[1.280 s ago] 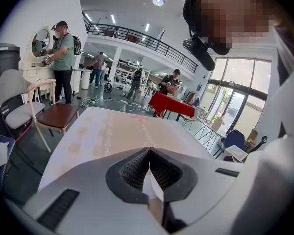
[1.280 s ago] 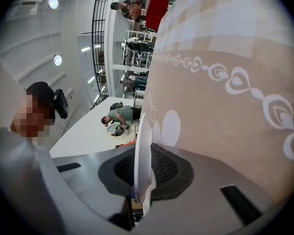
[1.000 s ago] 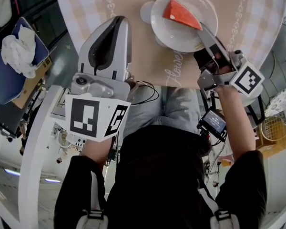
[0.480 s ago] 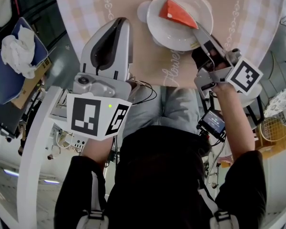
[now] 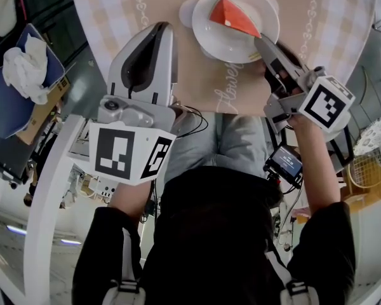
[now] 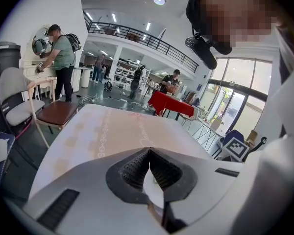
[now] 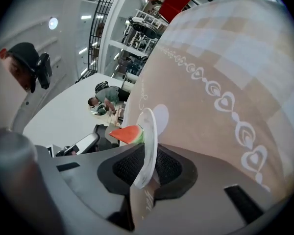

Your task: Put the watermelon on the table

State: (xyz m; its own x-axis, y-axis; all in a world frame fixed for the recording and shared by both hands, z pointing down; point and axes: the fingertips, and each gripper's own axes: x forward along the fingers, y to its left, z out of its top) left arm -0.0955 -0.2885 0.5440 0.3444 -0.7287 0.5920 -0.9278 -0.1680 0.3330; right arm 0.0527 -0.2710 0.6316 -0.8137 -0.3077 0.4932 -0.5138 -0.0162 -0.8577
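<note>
Right hand-held gripper (image 7: 146, 166) pinches the plate (image 7: 149, 126) rim, seen edge-on in its own view. Only the head view shows the watermelon (image 5: 235, 16) lying on the plate, at the gripper's 11 o'clock, over the desk (image 5: 184, 68). Left hand-held gripper (image 6: 148, 153) is pressed together and empty.

Bare table (image 5: 114, 5) lies open at the upper left of the head view and again at the upper right, both free for a pass. Upper centre is taken by the plate (image 5: 211, 30) bearing the watermelon (image 5: 233, 16), its near rim pinched by the right gripper (image 5: 261, 43). The left gripper (image 5: 160, 29) stands over the table's near left edge, with only a narrow lane of cloth between it and the plate.
</note>
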